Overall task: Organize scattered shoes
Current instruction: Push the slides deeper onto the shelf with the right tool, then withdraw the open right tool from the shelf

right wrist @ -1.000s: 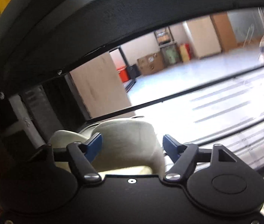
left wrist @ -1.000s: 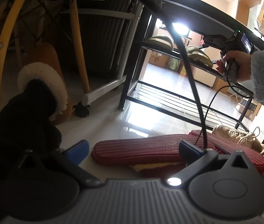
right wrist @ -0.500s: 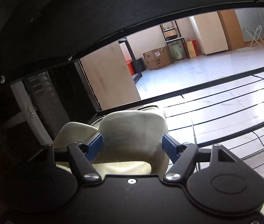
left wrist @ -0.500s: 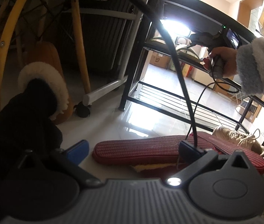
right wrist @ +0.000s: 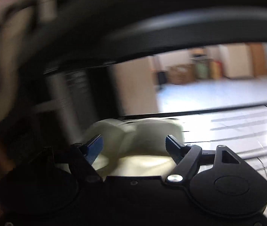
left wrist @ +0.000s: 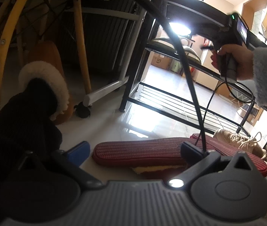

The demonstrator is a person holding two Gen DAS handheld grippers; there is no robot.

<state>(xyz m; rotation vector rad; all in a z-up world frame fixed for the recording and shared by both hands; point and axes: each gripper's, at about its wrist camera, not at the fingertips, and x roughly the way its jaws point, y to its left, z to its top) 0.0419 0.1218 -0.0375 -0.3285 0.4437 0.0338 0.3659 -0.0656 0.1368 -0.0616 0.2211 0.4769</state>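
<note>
Left wrist: red slipper (left wrist: pixel 144 150) lengthwise left-right.

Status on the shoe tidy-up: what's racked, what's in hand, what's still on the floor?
Done: two cream slippers sit side by side on the black rack shelf. In hand: nothing; the right gripper is open just behind them, and the left gripper is open above the floor. Left: red slippers, beige sneakers and a black fleece-lined boot remain on the floor.
</note>
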